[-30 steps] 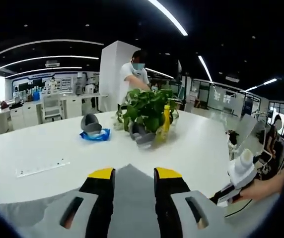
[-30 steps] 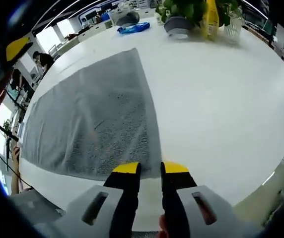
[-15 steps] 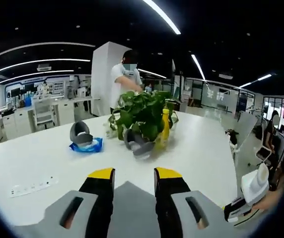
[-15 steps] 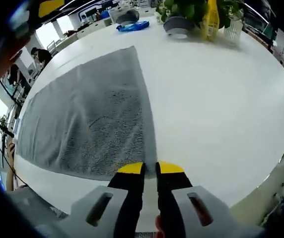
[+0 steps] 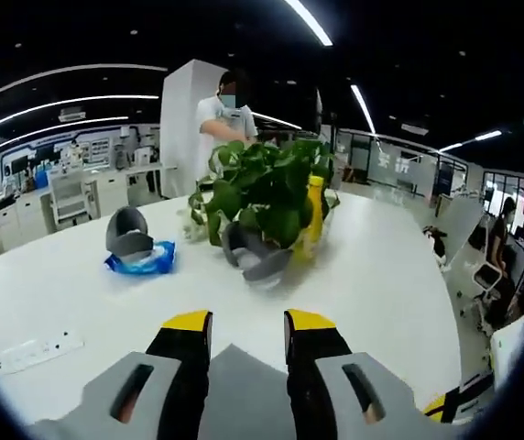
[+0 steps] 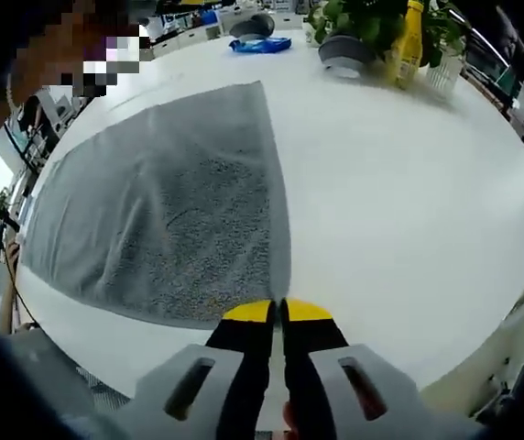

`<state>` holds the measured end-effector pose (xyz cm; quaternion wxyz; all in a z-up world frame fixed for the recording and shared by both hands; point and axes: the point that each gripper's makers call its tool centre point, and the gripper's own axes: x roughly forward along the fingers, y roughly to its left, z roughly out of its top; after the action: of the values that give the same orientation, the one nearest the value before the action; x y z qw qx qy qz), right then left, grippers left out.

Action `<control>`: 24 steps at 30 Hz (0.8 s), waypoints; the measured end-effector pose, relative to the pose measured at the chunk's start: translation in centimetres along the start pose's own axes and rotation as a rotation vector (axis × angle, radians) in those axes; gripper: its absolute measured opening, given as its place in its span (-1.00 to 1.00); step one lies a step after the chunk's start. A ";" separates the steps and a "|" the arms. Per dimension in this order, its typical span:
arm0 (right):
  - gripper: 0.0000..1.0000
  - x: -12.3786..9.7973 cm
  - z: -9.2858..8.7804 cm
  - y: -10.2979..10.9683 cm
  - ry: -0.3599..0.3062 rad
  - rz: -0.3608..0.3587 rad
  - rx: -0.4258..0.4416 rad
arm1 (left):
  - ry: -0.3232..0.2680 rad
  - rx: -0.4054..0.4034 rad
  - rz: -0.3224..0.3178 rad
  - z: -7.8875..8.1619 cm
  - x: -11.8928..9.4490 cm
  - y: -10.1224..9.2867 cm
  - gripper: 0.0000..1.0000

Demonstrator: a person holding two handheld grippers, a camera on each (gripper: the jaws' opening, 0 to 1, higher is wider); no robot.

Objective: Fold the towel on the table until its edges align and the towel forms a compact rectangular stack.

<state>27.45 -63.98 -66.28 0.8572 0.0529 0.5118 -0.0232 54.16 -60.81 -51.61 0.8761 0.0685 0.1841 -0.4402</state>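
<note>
Grey terry towel (image 6: pixel 170 202) lay flat on the white table (image 6: pixel 409 211); right claw (image 6: pixel 278 312) pinched its corner narrowly, left claw (image 5: pixel 246 323) gaped wide, so uneven lifting could skew edges.

An open-plan office or lab floor. Long strip lights (image 5: pixel 312 20) run across a dark ceiling at twelve o'clock in the left gripper view. White cabinets and shelving (image 5: pixel 79 188) line the wall at ten o'clock, glass-walled rooms (image 5: pixel 399 170) stand at two o'clock, and a person (image 5: pixel 223 115) stands by a white pillar (image 5: pixel 178 137). A broad white desk (image 5: pixel 381 275) carries a potted plant (image 5: pixel 267 197) and a power strip (image 5: pixel 26 354).
</note>
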 end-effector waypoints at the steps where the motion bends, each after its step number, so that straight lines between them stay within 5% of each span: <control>1: -0.99 0.0 0.0 0.0 -0.002 0.004 0.005 | 0.010 0.000 0.005 -0.6 1.0 0.6 -0.36; 12: -0.99 0.1 0.0 0.1 -0.002 0.004 -0.002 | 0.082 -0.053 -0.008 -5.8 6.7 1.5 -0.36; 24: -0.99 0.1 -0.1 0.2 -0.020 0.017 0.008 | 0.160 -0.051 0.015 -10.2 9.6 2.0 -0.47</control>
<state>27.45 -63.79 -66.42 0.8622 0.0604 0.5026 -0.0185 58.34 -63.85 -64.80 0.8633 0.0823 0.2643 -0.4221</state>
